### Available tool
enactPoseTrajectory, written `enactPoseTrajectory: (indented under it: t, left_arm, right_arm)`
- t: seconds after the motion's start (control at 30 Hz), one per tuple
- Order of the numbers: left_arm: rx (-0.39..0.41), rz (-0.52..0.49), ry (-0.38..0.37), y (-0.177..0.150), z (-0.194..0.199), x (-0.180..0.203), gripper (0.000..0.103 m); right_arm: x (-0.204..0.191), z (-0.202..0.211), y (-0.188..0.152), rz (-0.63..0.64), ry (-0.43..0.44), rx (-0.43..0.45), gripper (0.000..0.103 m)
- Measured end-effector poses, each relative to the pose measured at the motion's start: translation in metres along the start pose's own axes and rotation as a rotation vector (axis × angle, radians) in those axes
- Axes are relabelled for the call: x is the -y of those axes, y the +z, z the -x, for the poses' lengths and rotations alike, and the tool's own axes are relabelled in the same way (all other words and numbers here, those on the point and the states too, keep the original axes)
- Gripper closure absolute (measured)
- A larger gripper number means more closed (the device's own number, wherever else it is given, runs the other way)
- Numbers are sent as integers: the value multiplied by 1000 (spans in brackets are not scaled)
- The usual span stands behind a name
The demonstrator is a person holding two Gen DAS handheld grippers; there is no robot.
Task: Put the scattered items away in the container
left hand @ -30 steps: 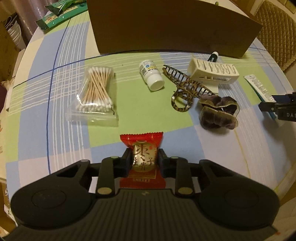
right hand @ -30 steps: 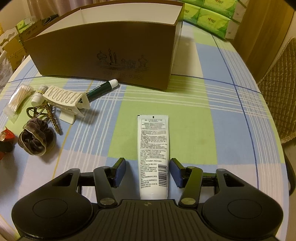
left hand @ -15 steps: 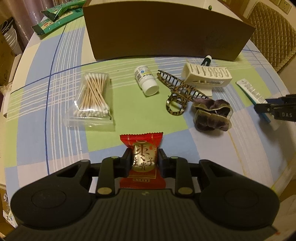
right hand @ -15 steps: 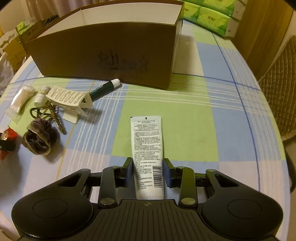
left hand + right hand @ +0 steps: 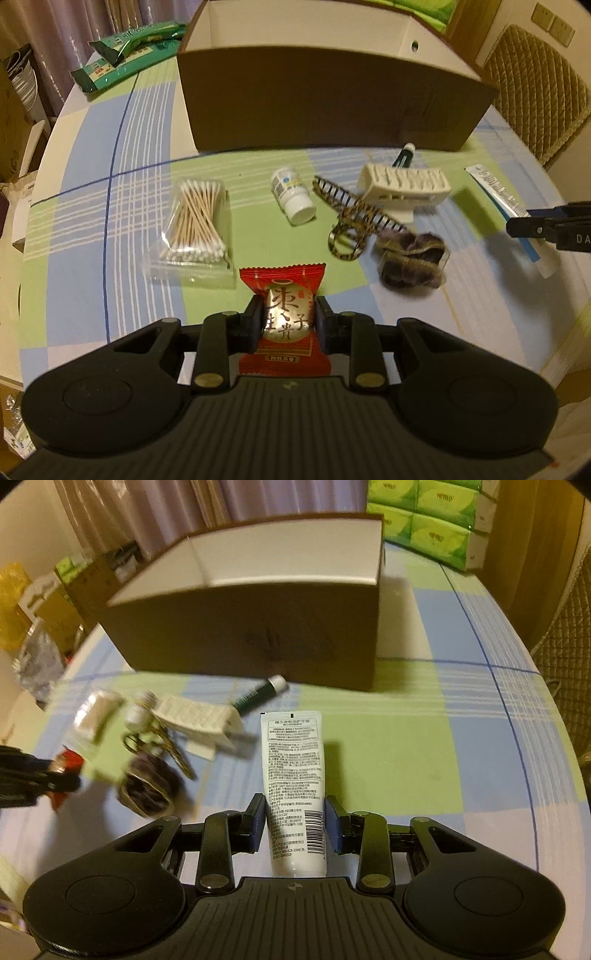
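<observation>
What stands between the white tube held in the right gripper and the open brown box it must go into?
Only the box's near wall, which the tube must clear. A green pen lies left of that path.

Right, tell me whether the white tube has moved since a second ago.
Yes. The white tube, gripped in the right gripper, has lifted off the tablecloth; it now casts a separate shadow, and its tip reaches closer to the brown box.

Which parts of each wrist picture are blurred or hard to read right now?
Right wrist view: the white hair clip and purple scrunchie at left are motion-smeared; the white tube in the jaws stays sharp. Left wrist view: mostly sharp, the scrunchie soft. Both: warm dim light, fisheye bending at the edges.
</observation>
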State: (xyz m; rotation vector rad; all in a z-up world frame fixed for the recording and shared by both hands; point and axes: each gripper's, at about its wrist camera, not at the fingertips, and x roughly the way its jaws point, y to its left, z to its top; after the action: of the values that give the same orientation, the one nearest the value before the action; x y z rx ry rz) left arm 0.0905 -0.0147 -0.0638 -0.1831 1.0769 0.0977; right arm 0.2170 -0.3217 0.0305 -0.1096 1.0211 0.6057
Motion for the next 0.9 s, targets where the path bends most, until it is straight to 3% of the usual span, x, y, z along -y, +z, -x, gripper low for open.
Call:
enactPoseTrajectory:
  t: [0.43,0.9]
  left_arm:
    - [144,-40,-54,58,28,1,79]
    - [268,-150,-80,174,25,11,79]
  right_arm:
    - [-22,27,51,30,129,115,72]
    - [-34,10,143,185,171,207,72]
